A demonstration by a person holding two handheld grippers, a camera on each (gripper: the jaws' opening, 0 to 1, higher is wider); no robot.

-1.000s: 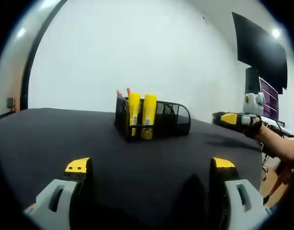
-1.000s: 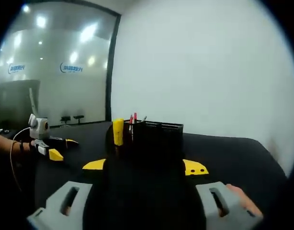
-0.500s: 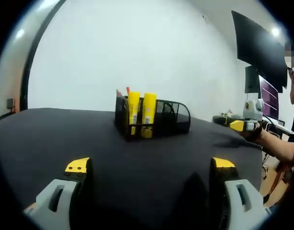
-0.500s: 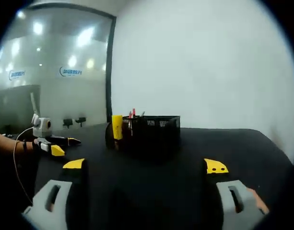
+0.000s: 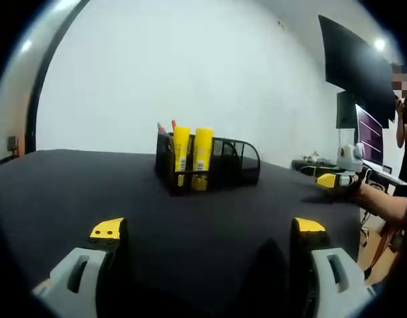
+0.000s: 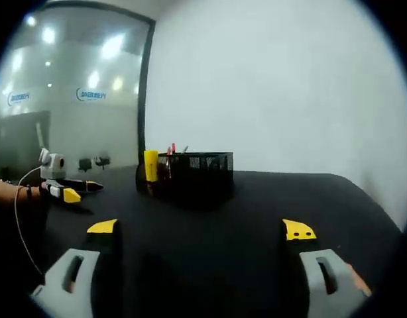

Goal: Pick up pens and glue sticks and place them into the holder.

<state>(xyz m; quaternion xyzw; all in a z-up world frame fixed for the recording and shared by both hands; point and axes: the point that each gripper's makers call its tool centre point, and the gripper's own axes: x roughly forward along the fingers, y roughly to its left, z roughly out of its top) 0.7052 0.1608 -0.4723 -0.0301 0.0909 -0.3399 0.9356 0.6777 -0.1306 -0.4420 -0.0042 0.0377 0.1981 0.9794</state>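
Note:
A black mesh holder (image 5: 217, 164) stands on the black table (image 5: 71, 185), with two yellow glue sticks (image 5: 191, 151) upright in its front compartment and red pen tips behind them. In the right gripper view the same holder (image 6: 190, 177) shows a yellow glue stick (image 6: 150, 165) at its left end. My left gripper (image 5: 207, 228) is open and empty, well short of the holder. My right gripper (image 6: 200, 228) is open and empty too. The right gripper (image 5: 333, 180) appears at the table's right edge in the left gripper view; the left gripper (image 6: 64, 193) appears at the left.
A dark monitor (image 5: 356, 63) hangs at the upper right beyond the table, with a lit screen (image 5: 370, 136) below it. A glass wall (image 6: 64, 112) with reflected lights stands behind the table's left side. A person's forearm (image 5: 382, 202) reaches in from the right.
The right gripper's jaws have spread wide and it has pulled back from the holder, which now looks smaller and further left. The left gripper has stayed almost still.

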